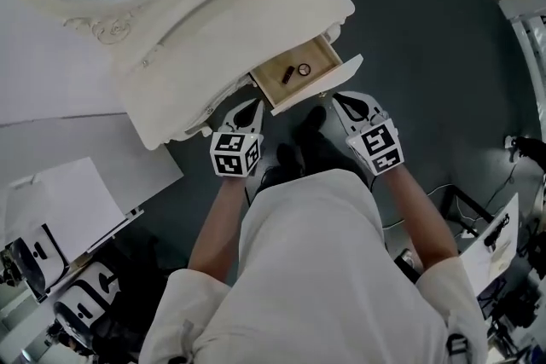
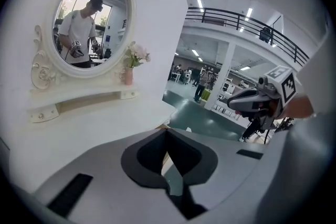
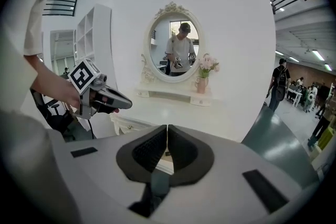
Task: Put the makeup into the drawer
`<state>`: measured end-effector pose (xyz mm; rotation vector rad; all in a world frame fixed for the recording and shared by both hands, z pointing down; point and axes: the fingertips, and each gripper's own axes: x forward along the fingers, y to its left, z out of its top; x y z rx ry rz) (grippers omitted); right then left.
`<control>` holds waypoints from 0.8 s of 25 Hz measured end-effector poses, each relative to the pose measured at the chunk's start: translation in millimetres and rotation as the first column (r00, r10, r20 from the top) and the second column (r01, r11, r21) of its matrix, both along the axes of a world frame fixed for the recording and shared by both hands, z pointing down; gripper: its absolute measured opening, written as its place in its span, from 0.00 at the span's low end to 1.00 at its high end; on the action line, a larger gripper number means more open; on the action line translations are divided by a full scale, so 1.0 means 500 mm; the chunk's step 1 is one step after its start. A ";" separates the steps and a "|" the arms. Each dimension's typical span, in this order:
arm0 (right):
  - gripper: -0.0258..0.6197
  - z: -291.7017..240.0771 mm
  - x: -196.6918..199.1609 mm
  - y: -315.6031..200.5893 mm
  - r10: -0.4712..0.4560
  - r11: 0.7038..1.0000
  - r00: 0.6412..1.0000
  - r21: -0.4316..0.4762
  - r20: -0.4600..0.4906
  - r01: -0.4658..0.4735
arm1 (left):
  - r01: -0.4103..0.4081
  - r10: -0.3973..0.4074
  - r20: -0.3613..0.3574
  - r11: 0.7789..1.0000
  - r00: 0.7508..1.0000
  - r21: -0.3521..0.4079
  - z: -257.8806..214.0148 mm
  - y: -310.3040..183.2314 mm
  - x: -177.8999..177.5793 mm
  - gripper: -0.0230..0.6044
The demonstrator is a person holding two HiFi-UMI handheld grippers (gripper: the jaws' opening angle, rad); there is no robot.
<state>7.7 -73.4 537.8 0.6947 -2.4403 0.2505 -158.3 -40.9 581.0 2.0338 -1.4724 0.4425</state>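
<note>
Left gripper (image 1: 253, 105) and right gripper (image 1: 338, 99): fingers clenched, empty. 2 dark items (image 1: 287, 74) in drawer (image 1: 320, 84) too small to identify.

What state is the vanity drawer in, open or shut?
Open: the drawer juts out of the vanity, wooden inside showing, two small dark items in it.

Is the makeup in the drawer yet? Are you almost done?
Nearly. A small dark stick and a small ring lie in the open drawer. Nothing is in hand: the left gripper and right gripper are both shut and empty, just in front of it. What looks left is pushing the drawer closed.
</note>
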 end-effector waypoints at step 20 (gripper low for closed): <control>0.09 -0.175 0.086 0.002 -0.029 0.990 0.996 0.142 0.083 0.017 | 0.121 -0.130 0.027 0.966 0.991 0.229 -0.229 0.083 0.015 0.06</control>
